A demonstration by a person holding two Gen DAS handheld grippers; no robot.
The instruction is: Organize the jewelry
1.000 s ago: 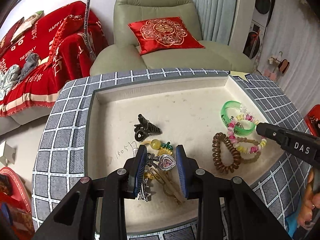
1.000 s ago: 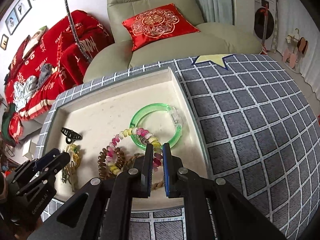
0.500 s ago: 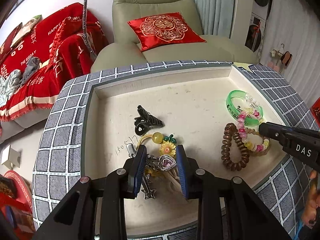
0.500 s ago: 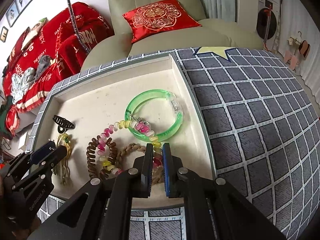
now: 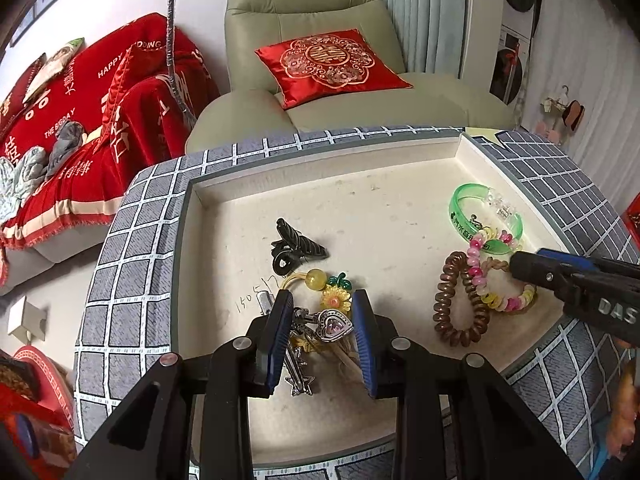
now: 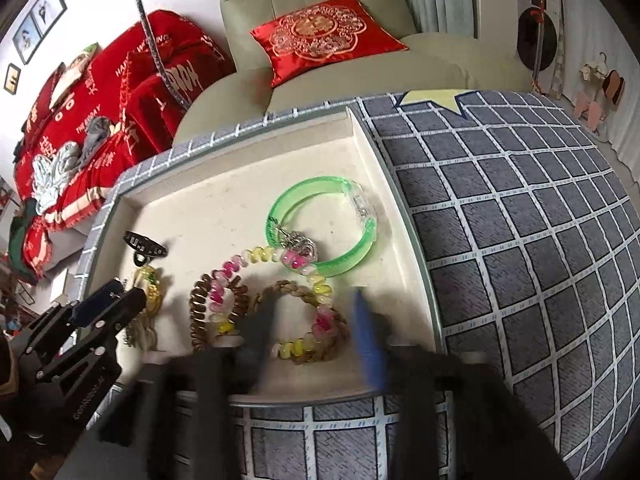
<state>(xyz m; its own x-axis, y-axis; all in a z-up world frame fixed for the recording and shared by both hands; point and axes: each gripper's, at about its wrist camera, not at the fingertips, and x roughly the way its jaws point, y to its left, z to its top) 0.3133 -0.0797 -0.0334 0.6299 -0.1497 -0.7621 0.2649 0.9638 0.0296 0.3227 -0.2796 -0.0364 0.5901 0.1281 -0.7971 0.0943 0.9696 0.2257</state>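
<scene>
A cream tray (image 5: pixel 400 168) holds the jewelry. My left gripper (image 5: pixel 320 320) is open around a heart pendant (image 5: pixel 334 326) with keys and a sunflower charm (image 5: pixel 336 300). A black hair claw (image 5: pixel 294 246) lies beyond it. My right gripper (image 6: pixel 312 332) is open and blurred, its jaws astride the pink-yellow bead bracelet (image 6: pixel 276 258) and a braided brown band (image 6: pixel 304 292). A green bangle (image 6: pixel 320 226) and a brown coil hair tie (image 6: pixel 200 312) lie beside them. The right gripper also shows in the left wrist view (image 5: pixel 520 266).
The tray sits sunk in a grey checked cover (image 6: pixel 520 260). A green armchair (image 5: pixel 320 40) with a red cushion (image 5: pixel 328 64) stands behind. A red-covered sofa (image 5: pixel 80 120) is at the left.
My right gripper has opened from shut and now spans the bead bracelet. My left gripper has stayed open around the pendant cluster, pulling slightly back.
</scene>
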